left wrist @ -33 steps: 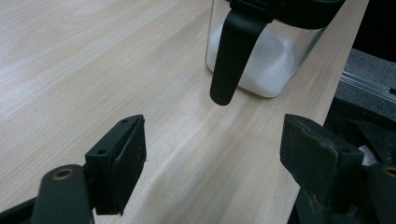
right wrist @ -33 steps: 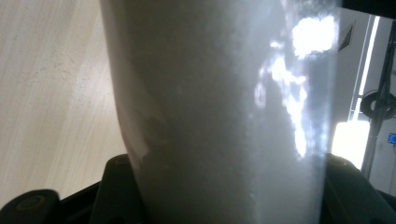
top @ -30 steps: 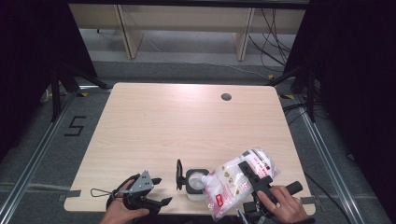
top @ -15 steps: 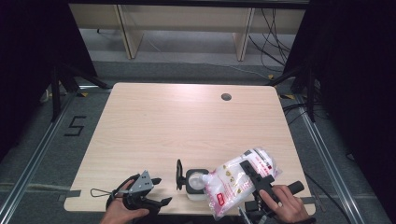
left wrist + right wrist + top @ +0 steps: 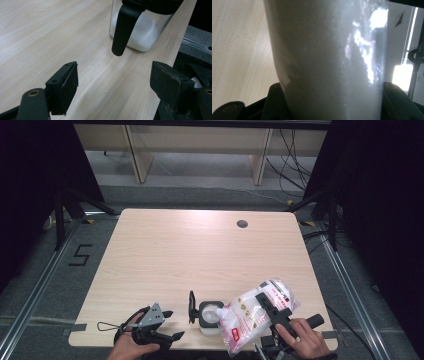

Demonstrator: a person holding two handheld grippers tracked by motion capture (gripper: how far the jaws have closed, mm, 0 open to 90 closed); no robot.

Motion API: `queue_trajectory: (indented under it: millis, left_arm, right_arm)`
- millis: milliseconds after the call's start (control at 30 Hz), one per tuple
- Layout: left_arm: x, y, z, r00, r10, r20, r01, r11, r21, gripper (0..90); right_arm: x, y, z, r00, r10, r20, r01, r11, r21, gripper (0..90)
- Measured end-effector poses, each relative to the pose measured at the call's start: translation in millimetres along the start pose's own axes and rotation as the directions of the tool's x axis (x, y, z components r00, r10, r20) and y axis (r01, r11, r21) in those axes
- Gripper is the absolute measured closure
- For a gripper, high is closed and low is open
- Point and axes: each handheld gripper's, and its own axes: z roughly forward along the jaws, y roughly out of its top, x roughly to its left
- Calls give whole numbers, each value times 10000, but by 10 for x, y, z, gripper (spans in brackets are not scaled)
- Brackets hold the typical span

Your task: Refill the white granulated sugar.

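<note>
A clear plastic bag of white granules (image 5: 250, 312) with red print is tilted over a small clear container (image 5: 210, 316) near the table's front edge. My right gripper (image 5: 272, 310) is shut on the bag (image 5: 329, 60), whose white contents press between its jaws. The container (image 5: 143, 30) has a black rim, a flipped-up black lid (image 5: 191, 306) and white powder inside. My left gripper (image 5: 167, 325) rests open at the front left, a short way from the container; in the left gripper view the lid tab (image 5: 122, 32) hangs ahead of its spread jaws.
The light wooden table (image 5: 200, 255) has a round cable hole (image 5: 242, 224) at the back right. The container stands close to the table's front edge. Metal rails and cables lie on the floor around the table.
The bag has shifted slightly lower and left toward the container. My left gripper has stayed put.
</note>
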Motion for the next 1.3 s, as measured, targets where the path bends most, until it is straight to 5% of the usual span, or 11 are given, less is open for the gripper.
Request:
queue_trajectory:
  millis: [200, 233, 300, 433, 967, 1133, 1200, 1300]
  left_arm:
    - [29, 12, -16, 9991, 426, 23, -426, 9990, 95, 224]
    - [2, 5, -3, 10000, 5, 9, -5, 10000, -12, 224]
    - [28, 9, -8, 9990, 436, -12, -436, 9990, 76, 224]
    - [18, 4, -21, 9999, 169, -19, -168, 9998, 118, 224]
    - [41, 7, -29, 9985, 541, -43, -540, 9983, 232, 224]
    - [5, 3, -8, 10000, 45, 7, -45, 10000, 44, 224]
    - [33, 7, -14, 9988, 496, -33, -495, 9987, 144, 224]
    - [37, 6, -24, 9989, 458, -23, -458, 9988, 180, 224]
  right_arm:
    - [0, 5, 4, 10000, -76, -56, 76, 10000, 19, 503]
    - [2, 6, 5, 10000, -74, -57, 74, 10000, 26, 503]
    - [-1, 4, 7, 9999, -101, -48, 101, 9999, 31, 503]
    - [14, 0, -4, 9999, 130, -104, -129, 9997, 186, 503]
    - [-12, 13, 1, 9998, -21, -216, 23, 9999, 105, 505]
    - [-26, 24, -1, 9997, -216, -125, 216, 9998, -38, 505]
    - [-26, 22, 2, 9998, -188, -114, 188, 9998, -38, 505]
    - [-28, 14, 4, 9997, -193, -118, 193, 9998, -19, 505]
